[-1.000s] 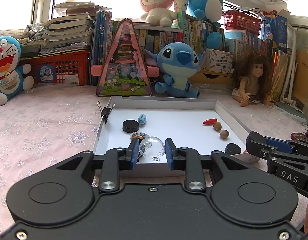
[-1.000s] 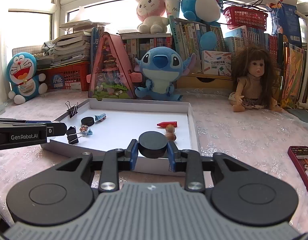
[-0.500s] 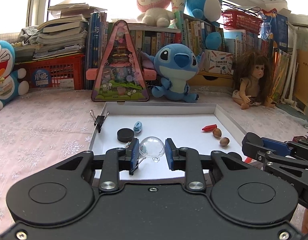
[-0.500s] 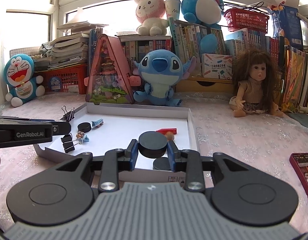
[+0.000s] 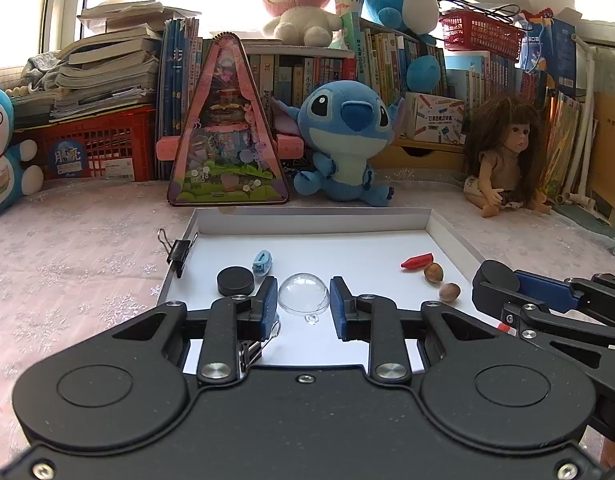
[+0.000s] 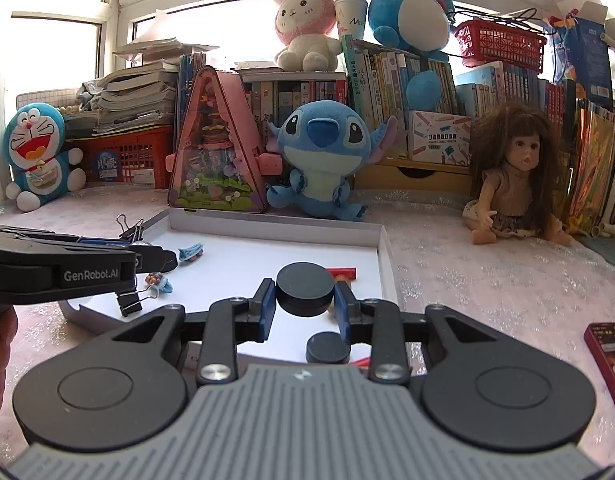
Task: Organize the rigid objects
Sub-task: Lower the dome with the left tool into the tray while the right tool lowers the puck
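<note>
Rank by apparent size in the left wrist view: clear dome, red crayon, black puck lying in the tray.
1. Clear dome, though nearest the camera, which inflates it.
2. Black puck.
3. Red crayon.

— What's being carried?

— A clear plastic dome (image 5: 303, 298), round side up, and a thick black disc (image 6: 304, 289), lying flat; each is raised over the white tray (image 5: 327, 216).

— And in the tray?

— Two more black discs (image 5: 235, 281) (image 6: 328, 347), a red crayon (image 5: 416, 260), two nuts (image 5: 433, 271), a blue clip-like piece (image 5: 262, 263), perhaps a charm (image 6: 158, 282).
</note>
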Tool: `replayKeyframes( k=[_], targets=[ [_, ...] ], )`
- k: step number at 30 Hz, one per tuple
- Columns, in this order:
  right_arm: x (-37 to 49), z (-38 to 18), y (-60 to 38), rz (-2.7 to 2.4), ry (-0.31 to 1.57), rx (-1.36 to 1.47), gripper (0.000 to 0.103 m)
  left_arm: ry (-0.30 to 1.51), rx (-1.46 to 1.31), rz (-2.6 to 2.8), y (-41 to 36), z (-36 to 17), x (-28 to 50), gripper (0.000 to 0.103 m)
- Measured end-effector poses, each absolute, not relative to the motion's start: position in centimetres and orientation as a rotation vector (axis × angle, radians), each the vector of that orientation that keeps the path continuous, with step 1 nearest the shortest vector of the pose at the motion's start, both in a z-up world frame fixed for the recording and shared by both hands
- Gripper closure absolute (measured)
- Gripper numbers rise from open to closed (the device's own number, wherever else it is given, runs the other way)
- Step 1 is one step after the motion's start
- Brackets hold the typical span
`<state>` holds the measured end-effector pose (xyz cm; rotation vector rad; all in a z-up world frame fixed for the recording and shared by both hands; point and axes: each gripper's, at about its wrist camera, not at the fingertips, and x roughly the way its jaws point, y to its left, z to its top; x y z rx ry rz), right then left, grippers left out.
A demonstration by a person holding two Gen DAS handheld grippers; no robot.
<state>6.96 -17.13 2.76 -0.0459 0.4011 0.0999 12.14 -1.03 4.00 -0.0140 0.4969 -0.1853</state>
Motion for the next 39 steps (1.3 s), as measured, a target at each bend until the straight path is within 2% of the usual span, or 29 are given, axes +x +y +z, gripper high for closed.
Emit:
replayKeyframes(
  k=[39],
  targets=[
    [11.8,1.8,-17.4,0.111,0.453,-0.022,0.067,0.535,-0.027,-0.201,-1.4,2.6,17.4,0.077]
  ],
)
